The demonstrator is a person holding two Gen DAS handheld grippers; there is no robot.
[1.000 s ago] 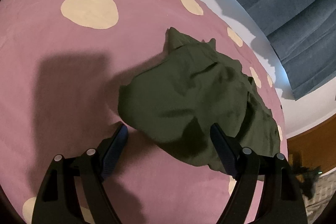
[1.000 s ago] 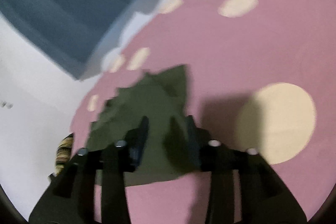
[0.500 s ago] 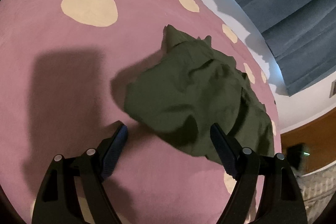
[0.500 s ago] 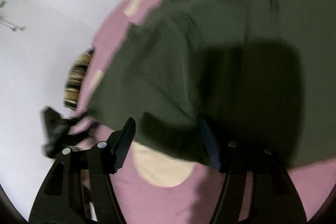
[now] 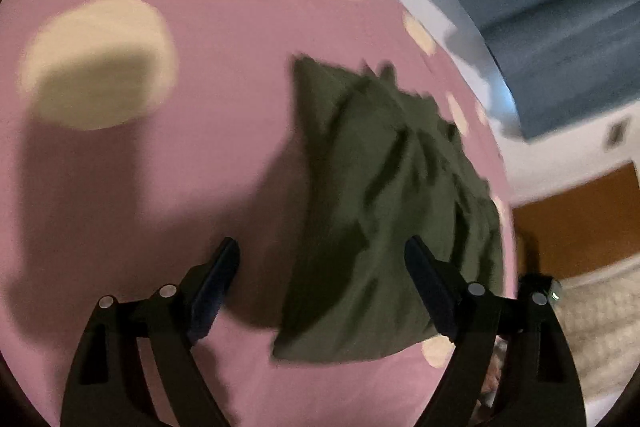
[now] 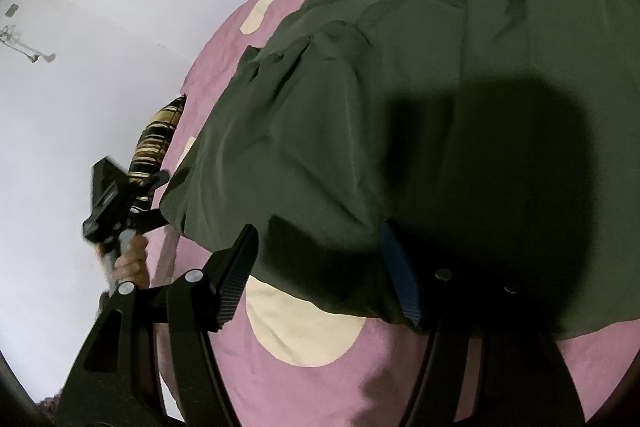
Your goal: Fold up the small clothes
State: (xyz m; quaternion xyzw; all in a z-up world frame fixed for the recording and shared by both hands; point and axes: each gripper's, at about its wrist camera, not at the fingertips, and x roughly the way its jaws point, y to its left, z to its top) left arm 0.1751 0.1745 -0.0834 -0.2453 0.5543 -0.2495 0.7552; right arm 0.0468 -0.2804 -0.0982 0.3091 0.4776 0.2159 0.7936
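Observation:
A crumpled olive-green garment [image 5: 380, 207] lies on a pink bedspread [image 5: 160, 187] with cream dots. My left gripper [image 5: 322, 247] hovers low over the garment's near corner. Its jaws are opening wide and the pads touch no cloth, though the garment's left edge falls between them. In the right wrist view the garment [image 6: 400, 87] fills most of the frame. My right gripper [image 6: 318, 231] stands open over its near hem, with the right finger [image 6: 400, 279] against the cloth edge. The left gripper [image 6: 116, 199] and the hand [image 6: 128, 263] holding it show at the far side.
A blue curtain [image 5: 540, 7] hangs on the white wall beyond the bed. A striped cushion [image 6: 154, 143] lies at the bed's edge. Brown wooden furniture [image 5: 580, 219] and a cream knitted fabric [image 5: 592, 327] lie past the bed's right side.
The left gripper slid closer to the garment, whose near corner now lies between its fingers. The right gripper swung from a far corner to the near hem and widened, then held still.

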